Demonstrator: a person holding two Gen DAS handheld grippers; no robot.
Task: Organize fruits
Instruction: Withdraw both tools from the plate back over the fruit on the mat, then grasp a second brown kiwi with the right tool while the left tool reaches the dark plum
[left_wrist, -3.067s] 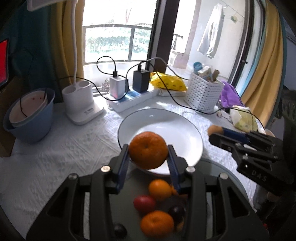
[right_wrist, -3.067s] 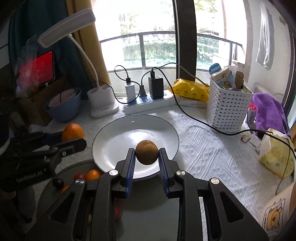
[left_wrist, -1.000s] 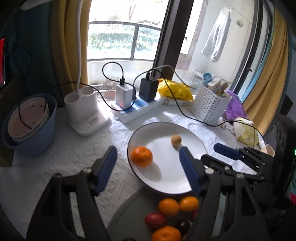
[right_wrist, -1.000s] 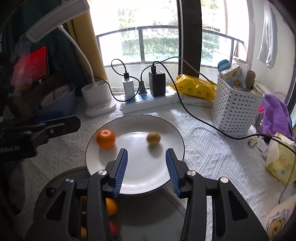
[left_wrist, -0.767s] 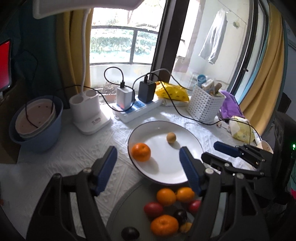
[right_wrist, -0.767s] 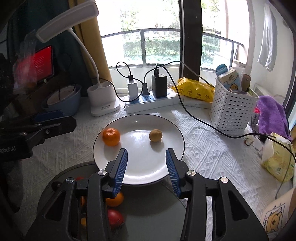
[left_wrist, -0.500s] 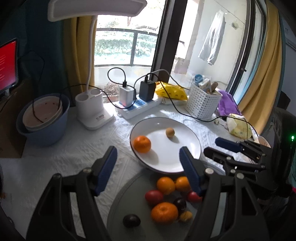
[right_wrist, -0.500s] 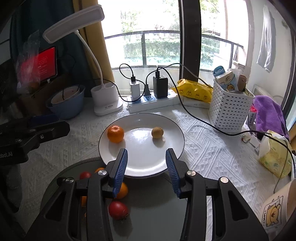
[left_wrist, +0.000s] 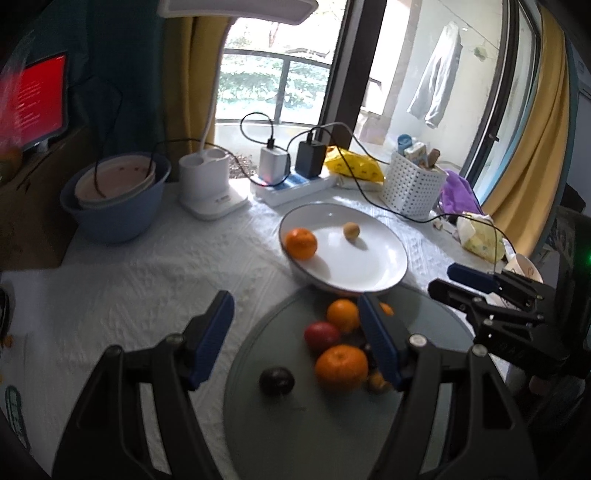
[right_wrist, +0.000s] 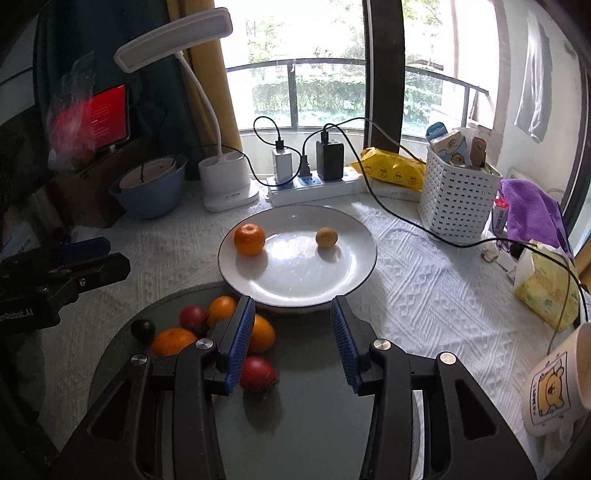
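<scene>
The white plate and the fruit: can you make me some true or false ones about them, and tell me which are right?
1. Two fruits lie on the white plate. True: an orange and a small yellow-brown fruit.
2. The orange and the small fruit touch. False: they lie apart, with bare plate between them.
3. The right gripper holds a fruit. False: its jaws are open and empty.
4. More fruit lies on the grey round tray in front of the plate. True.
5. The left gripper is shut. False: its jaws stand wide open over the tray.
6. A dark plum lies on the tray. True.
</scene>
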